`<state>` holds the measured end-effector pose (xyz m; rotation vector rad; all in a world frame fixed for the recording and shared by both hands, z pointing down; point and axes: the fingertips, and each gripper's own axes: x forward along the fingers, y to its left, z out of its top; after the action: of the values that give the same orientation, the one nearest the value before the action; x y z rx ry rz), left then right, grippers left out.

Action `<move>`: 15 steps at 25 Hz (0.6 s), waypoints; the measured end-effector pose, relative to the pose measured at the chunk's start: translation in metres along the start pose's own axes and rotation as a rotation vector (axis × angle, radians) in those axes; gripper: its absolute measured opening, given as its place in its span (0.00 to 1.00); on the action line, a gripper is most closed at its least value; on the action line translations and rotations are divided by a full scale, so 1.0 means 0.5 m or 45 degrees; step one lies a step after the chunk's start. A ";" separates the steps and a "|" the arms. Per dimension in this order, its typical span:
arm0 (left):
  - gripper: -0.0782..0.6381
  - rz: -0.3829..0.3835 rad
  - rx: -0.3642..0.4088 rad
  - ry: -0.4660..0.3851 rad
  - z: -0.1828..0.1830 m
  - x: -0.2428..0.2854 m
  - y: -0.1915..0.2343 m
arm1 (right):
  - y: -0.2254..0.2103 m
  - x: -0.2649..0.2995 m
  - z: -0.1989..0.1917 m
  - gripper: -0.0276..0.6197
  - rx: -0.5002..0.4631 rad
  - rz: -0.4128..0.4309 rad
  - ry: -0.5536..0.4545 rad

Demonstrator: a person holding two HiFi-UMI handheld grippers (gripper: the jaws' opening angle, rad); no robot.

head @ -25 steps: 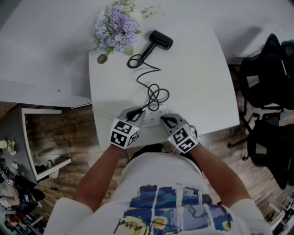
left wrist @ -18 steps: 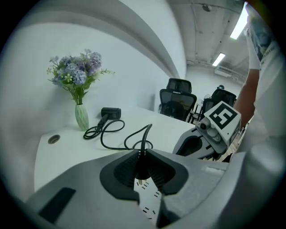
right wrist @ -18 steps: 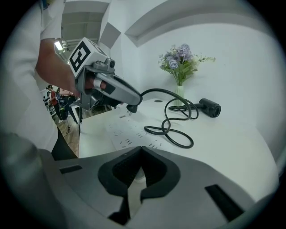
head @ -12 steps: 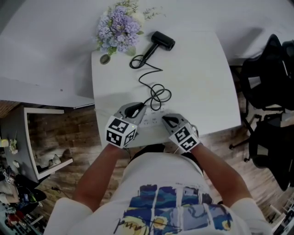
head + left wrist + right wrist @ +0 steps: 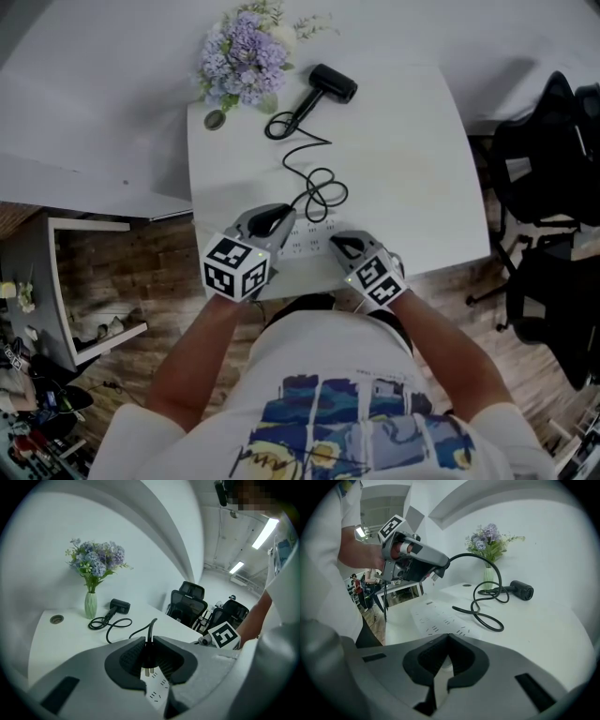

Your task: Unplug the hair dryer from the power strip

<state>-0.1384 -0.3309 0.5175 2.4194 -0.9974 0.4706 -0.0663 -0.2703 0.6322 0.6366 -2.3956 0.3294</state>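
Note:
The black hair dryer [image 5: 330, 82] lies at the table's far side, and its black cable [image 5: 319, 192] loops back toward me. My left gripper [image 5: 281, 222] is shut on the black plug [image 5: 149, 656]. The plug hangs above the white power strip [image 5: 309, 242] with its prongs bare. In the right gripper view the left gripper [image 5: 443, 564] holds the plug [image 5: 436, 576] well above the strip [image 5: 440, 618]. My right gripper [image 5: 336, 246] is shut, with its tips resting at the strip's near right end.
A vase of purple flowers [image 5: 239, 52] stands at the far left corner of the white table [image 5: 412, 169], beside a round cable hole [image 5: 215, 121]. Black office chairs [image 5: 548, 150] stand to the right. The table's near edge lies just under both grippers.
The left gripper has risen with the plug, away from the power strip, and tilted a little. The right gripper has stayed where it was.

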 end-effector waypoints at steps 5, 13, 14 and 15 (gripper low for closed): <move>0.18 -0.006 -0.024 -0.019 0.012 -0.013 -0.001 | 0.001 -0.002 0.000 0.04 0.003 0.006 -0.002; 0.18 -0.020 -0.036 -0.040 0.021 -0.022 -0.004 | 0.001 0.000 0.000 0.04 0.010 0.007 0.002; 0.18 -0.021 -0.035 -0.041 0.021 -0.023 -0.004 | 0.001 0.000 0.000 0.04 0.012 0.007 0.003; 0.18 -0.021 -0.036 -0.042 0.021 -0.023 -0.005 | 0.001 0.001 0.000 0.04 0.014 0.007 0.004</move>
<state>-0.1432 -0.3286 0.5025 2.4158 -0.9907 0.4095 -0.0670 -0.2698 0.6322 0.6342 -2.3946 0.3457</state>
